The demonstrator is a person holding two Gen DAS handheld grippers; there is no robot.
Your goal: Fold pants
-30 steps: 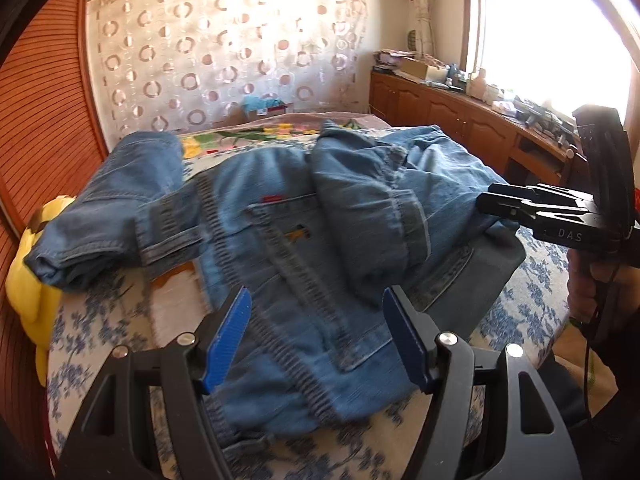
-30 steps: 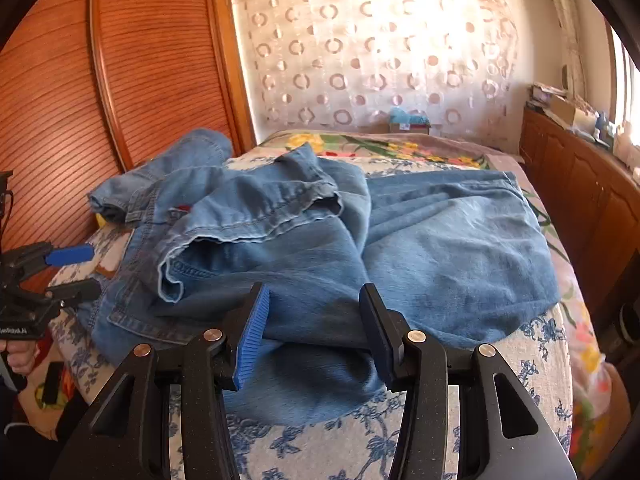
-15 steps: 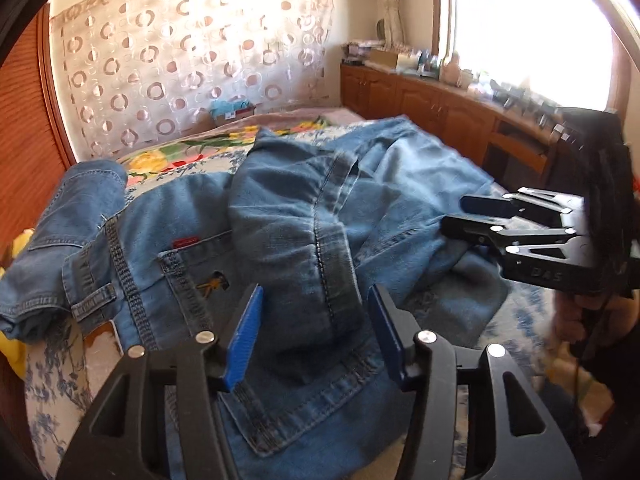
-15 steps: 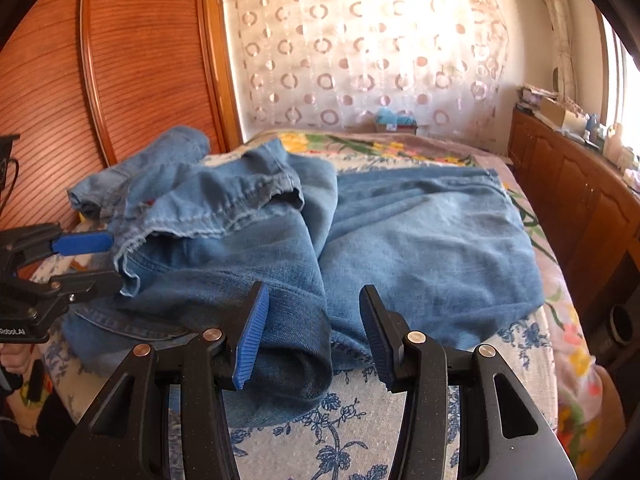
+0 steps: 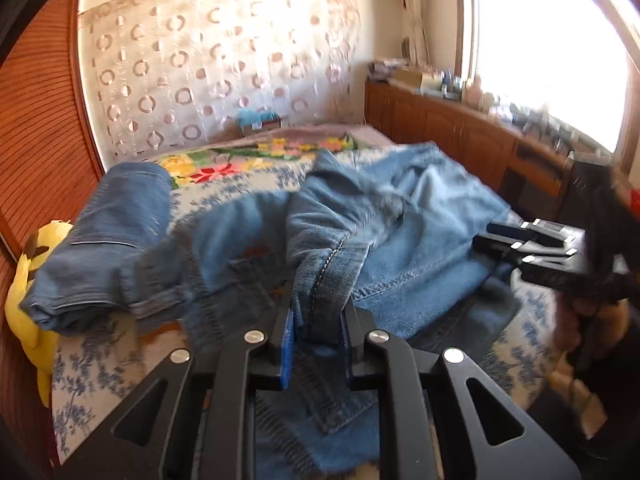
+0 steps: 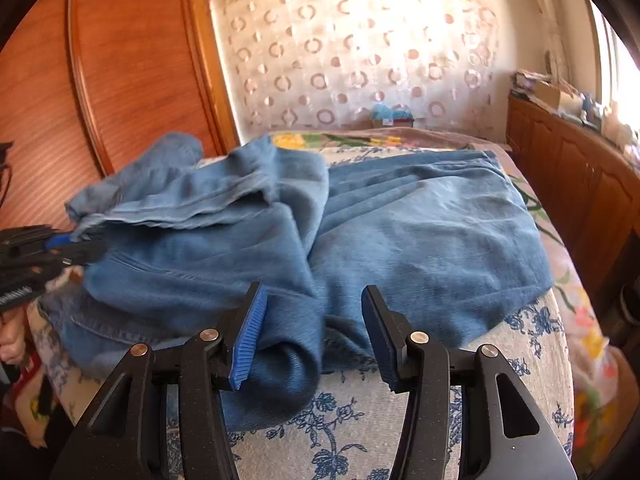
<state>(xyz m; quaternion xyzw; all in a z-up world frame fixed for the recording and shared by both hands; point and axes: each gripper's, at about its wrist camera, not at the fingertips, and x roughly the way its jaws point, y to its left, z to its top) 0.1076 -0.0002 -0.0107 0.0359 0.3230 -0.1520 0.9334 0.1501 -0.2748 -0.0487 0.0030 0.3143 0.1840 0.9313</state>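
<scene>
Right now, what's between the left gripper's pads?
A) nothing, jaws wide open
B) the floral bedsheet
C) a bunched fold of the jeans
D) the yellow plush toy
C: in the left wrist view the left gripper has just been closing, and its blue pads now pinch a seamed fold of the jeans, which rises out between them.

The left gripper has just been closing and pinches a denim fold; the right gripper gapes, angled downward.
</scene>
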